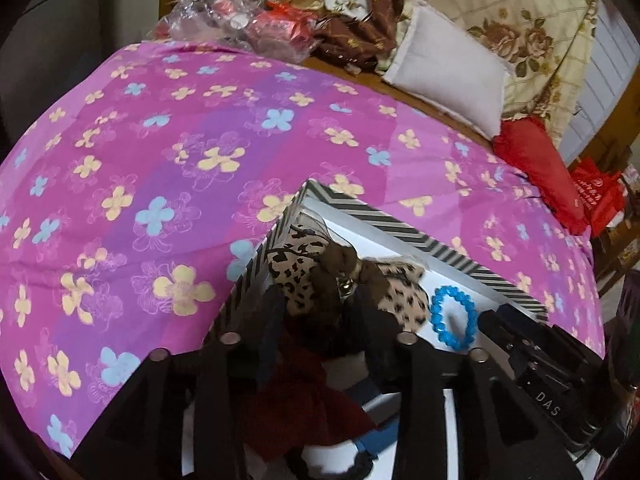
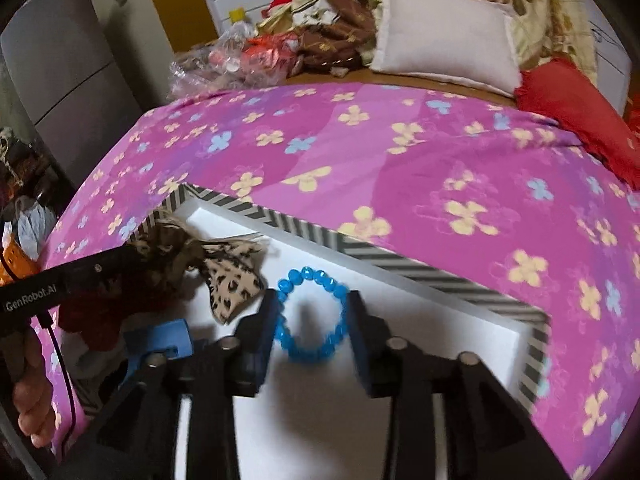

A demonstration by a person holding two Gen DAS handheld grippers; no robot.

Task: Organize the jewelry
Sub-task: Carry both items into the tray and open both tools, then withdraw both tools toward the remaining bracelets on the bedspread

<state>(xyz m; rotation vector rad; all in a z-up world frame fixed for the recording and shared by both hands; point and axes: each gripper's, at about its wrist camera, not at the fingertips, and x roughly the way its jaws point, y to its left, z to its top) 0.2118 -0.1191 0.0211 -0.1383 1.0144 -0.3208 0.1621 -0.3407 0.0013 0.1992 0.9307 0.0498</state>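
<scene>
A shallow white tray with a black-and-white chevron-striped rim (image 2: 400, 258) sat on a bed covered in a pink-purple sheet printed with yellow and blue flowers (image 2: 460, 168). Inside the tray, a bracelet of faceted bright-blue beads (image 2: 310, 314) lay flat on the white floor. The right gripper (image 2: 312, 320) had its jaws spread, one blue-padded finger at the bracelet's 9 o'clock side, the other at 3 o'clock; whether the pads touched the beads could not be told.

At the bracelet's 10 o'clock lay a leopard-print fabric bow hair clip with a brown knot (image 1: 344, 276). The left gripper (image 1: 316, 312) hung over that bow; in its own view the jaws stood either side of the brown knot, close in, but a firm pinch could not be told. A dark red cloth piece (image 1: 308, 400) lay beneath that gripper.

At 12 o'clock on the bed: a white pillow (image 2: 444, 40), a red cushion (image 2: 572, 108), crumpled clear plastic bags (image 2: 224, 60).
</scene>
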